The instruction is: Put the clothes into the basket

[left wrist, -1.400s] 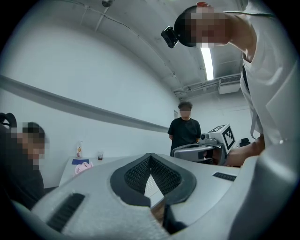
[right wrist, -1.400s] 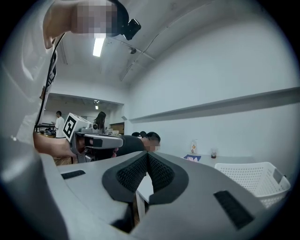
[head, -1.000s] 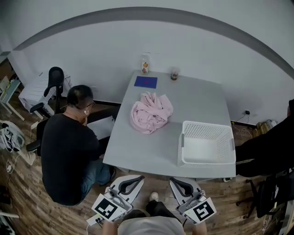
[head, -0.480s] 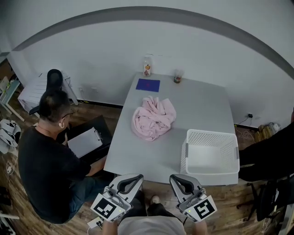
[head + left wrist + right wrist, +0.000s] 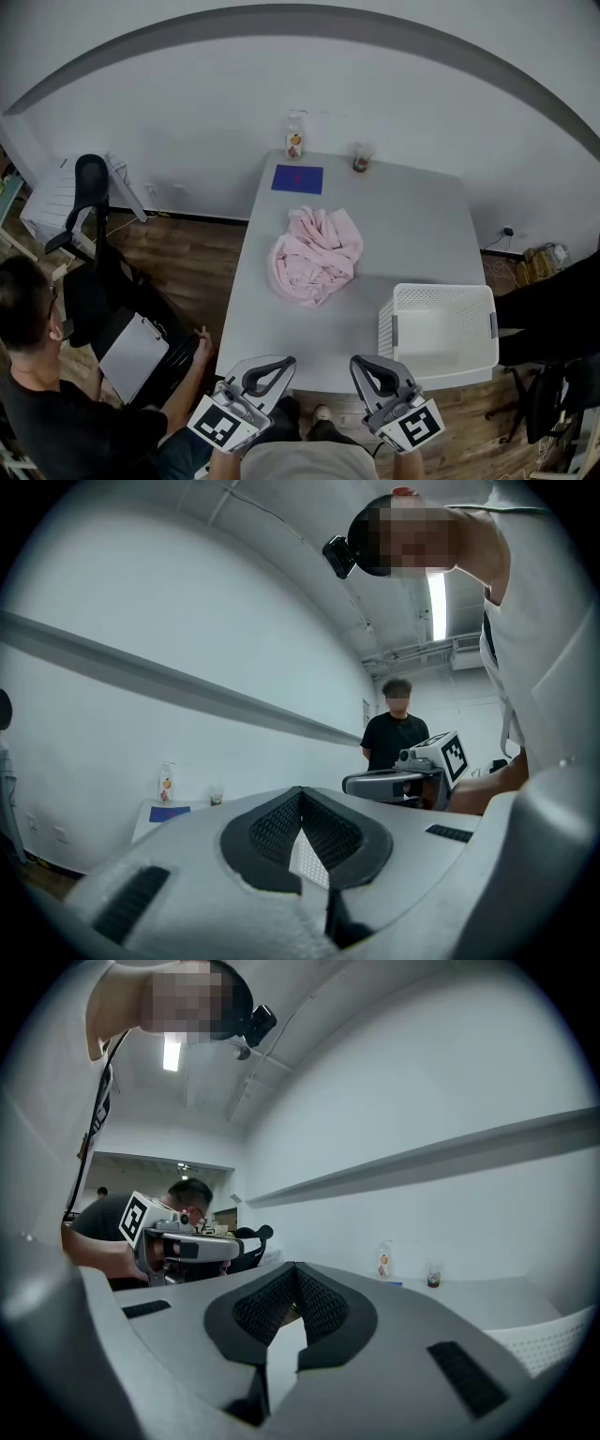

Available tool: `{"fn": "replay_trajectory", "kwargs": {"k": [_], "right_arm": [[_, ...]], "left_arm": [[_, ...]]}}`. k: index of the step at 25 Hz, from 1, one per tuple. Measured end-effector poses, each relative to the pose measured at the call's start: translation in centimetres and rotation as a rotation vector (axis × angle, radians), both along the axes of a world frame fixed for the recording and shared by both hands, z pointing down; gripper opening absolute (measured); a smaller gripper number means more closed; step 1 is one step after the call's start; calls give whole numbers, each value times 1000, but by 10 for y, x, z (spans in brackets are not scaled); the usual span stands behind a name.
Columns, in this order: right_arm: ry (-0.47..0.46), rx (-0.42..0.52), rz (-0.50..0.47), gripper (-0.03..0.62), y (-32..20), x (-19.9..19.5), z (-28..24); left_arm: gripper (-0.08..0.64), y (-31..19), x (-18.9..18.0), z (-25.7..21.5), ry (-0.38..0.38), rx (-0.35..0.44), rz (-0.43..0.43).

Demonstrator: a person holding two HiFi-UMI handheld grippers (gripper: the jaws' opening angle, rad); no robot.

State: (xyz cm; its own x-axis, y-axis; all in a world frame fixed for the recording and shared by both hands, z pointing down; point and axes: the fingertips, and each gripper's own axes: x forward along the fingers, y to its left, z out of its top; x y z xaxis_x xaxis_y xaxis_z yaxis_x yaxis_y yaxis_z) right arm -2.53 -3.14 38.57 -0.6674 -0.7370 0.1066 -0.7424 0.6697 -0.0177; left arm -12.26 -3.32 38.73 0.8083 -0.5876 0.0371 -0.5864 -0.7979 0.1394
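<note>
Left gripper (image 5: 281, 364) and right gripper (image 5: 360, 364), both closed empty, hover short of pink clothes (image 5: 314, 255).

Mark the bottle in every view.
Head view: bottle at top centre, on the far edge of the table.
Left gripper view: bottle small, at lower left, beyond the jaws.
Right gripper view: bottle right of centre, against the wall.
Shared landmark: the cup stands just right of the bottle in all three.
</note>
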Motion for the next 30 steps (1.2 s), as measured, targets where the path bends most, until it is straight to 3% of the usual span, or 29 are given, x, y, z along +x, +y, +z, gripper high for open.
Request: {"fn": "replay_trajectory", "kwargs": {"k": [13,19,30], "right_arm": [[57,-3,43,5,-79,-29,11],[96,-51,34,6,-113,-28,29],[315,-148,-72,12,-164,-35,85]], "left_arm": [[5,-82,-33,13,-11,-16,40],[5,-111,-36,22,-6,-30,30],[5,-157,-23,55,-45,-41,-9]]}}
